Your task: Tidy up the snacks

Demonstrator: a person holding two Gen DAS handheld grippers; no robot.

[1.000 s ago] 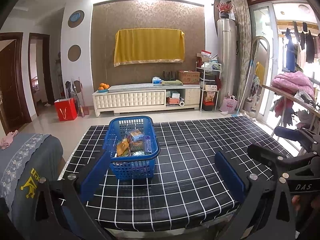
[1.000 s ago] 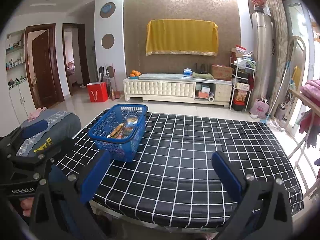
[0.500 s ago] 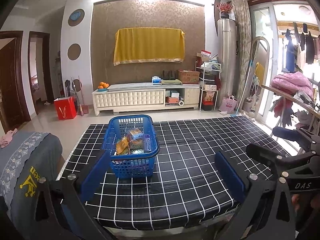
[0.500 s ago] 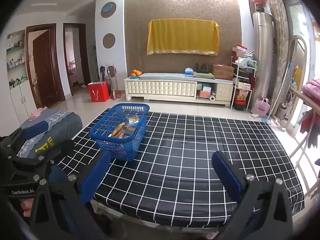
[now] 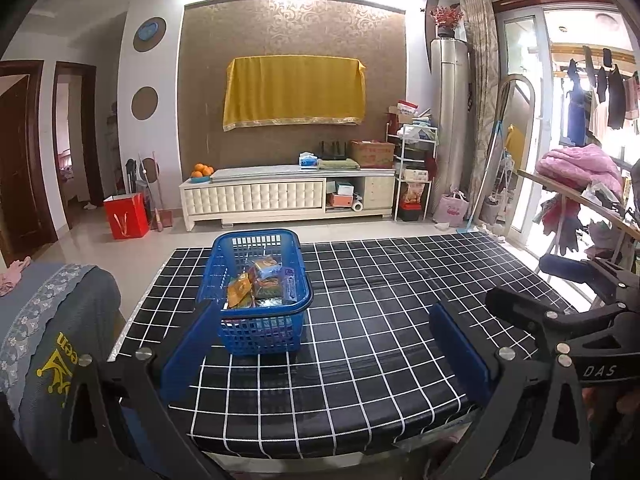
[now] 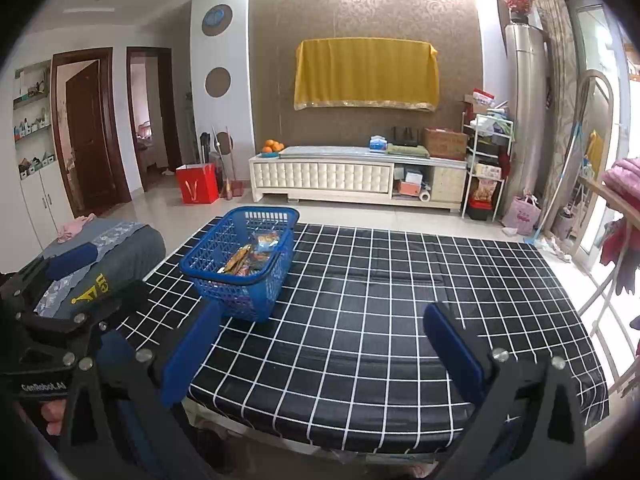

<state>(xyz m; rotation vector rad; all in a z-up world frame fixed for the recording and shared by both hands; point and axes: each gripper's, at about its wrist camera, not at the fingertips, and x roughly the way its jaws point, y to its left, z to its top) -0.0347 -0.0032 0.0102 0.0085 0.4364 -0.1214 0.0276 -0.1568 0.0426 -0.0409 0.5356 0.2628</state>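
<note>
A blue plastic basket (image 5: 256, 332) stands on the left part of a table with a black, white-gridded cloth (image 5: 380, 312). Several snack packets (image 5: 264, 286) lie inside it. It also shows in the right wrist view (image 6: 236, 292), with the packets (image 6: 250, 258) in it. My left gripper (image 5: 326, 344) is open and empty, back from the table's near edge, its left finger overlapping the basket's near left corner in the view. My right gripper (image 6: 320, 346) is open and empty over the near edge, to the right of the basket.
A grey covered chair (image 5: 48, 320) stands left of the table. A clothes rack with a pink blanket (image 5: 580, 168) is on the right. A white TV cabinet (image 5: 288, 196) and a red bag (image 5: 126, 216) stand beyond the table.
Both grippers have drawn back and risen slightly, so the table and basket sit a little farther away. Both stay open and empty.
</note>
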